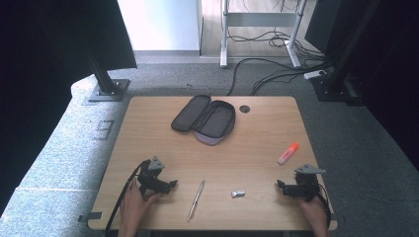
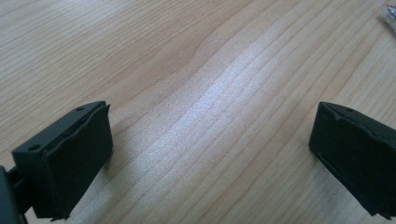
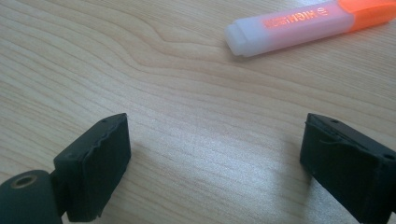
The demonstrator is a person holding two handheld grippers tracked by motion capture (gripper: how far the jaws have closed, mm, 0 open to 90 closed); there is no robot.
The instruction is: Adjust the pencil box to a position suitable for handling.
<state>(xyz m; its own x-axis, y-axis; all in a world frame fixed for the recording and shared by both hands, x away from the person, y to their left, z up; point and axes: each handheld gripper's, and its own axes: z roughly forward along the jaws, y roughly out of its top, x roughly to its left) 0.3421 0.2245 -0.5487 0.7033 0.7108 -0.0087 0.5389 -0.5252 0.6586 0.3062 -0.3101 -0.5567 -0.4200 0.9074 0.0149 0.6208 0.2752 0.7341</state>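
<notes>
A person's two hands rested at the near edge of a wooden table [image 1: 148, 128], each wrapped around a black two-jaw gripper. The left hand [image 1: 134, 200] lay palm down at the near left, its forearm coming in from the bottom edge, and the left gripper [image 1: 169, 186] pointed across the table toward the right. Its jaws stood spread wide over bare wood, nothing between them. The right hand [image 1: 312, 210] sat at the near right corner, holding the right gripper [image 1: 280, 186] low and pointing left, so the two tools faced each other. Its jaws were likewise parted, empty. Just beyond the right gripper lay an orange-capped highlighter [image 1: 288, 153], flat on the wood and apart from the jaws; the right gripper view showed it ahead of them, cap end to the right. Between the hands lay a slim silver pen [image 1: 195, 199] and a small white eraser [image 1: 238, 193]. Farther back, near the middle of the table, an unzipped grey pencil case [image 1: 204, 120] lay open.
</notes>
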